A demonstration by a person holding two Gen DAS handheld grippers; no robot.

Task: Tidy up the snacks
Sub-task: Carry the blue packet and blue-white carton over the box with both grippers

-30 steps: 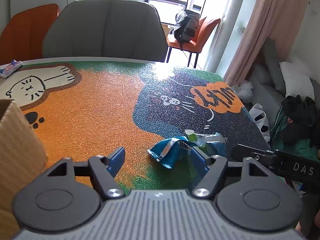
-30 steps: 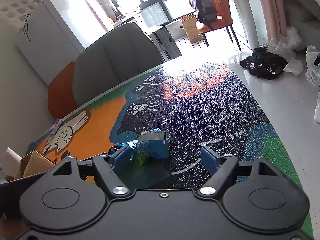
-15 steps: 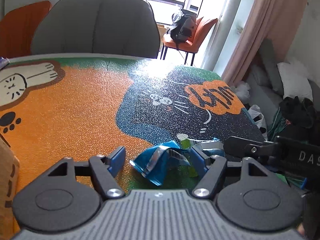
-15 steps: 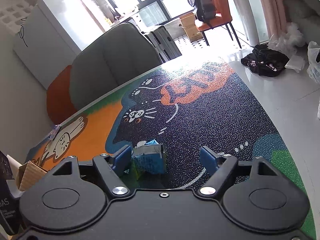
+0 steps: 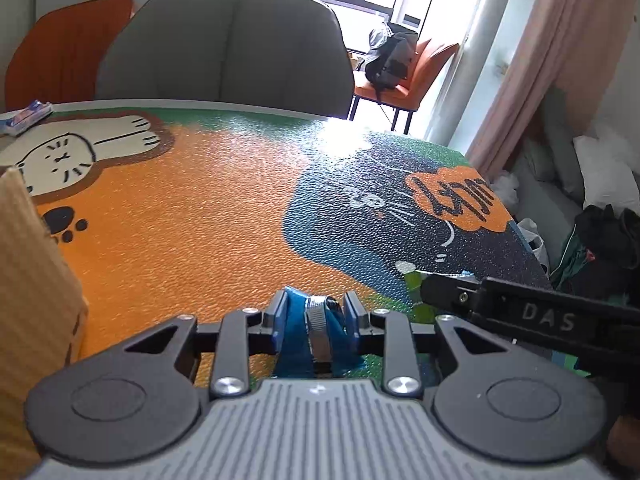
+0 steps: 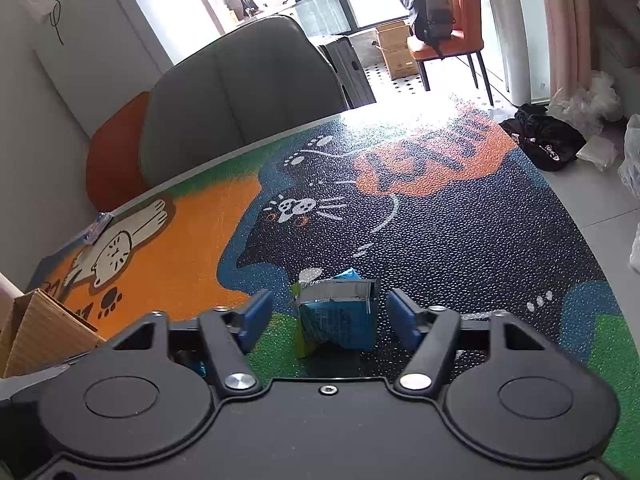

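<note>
Both claws worked over the cartoon-cat printed table mat [image 5: 192, 216]. Left claw [image 5: 315, 314] had just been closing and pinched a crumpled blue foil snack packet [image 5: 316, 336] between its pads. Right claw [image 6: 330, 312], also closing, stood apart around another blue-and-silver foil snack packet [image 6: 338, 316], centred between its fingers, with a brown corrugated cardboard box [image 6: 40, 328] to its left.

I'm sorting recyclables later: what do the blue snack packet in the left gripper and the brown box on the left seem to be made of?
The blue snack packet, pinched in the left gripper, looks like thin plastic-foil film: glossy, crumpled, with a silvery crimped seam. The brown box looks like corrugated cardboard: matte, with fine ribbed lines across its face. Both are judged by look only.
</note>
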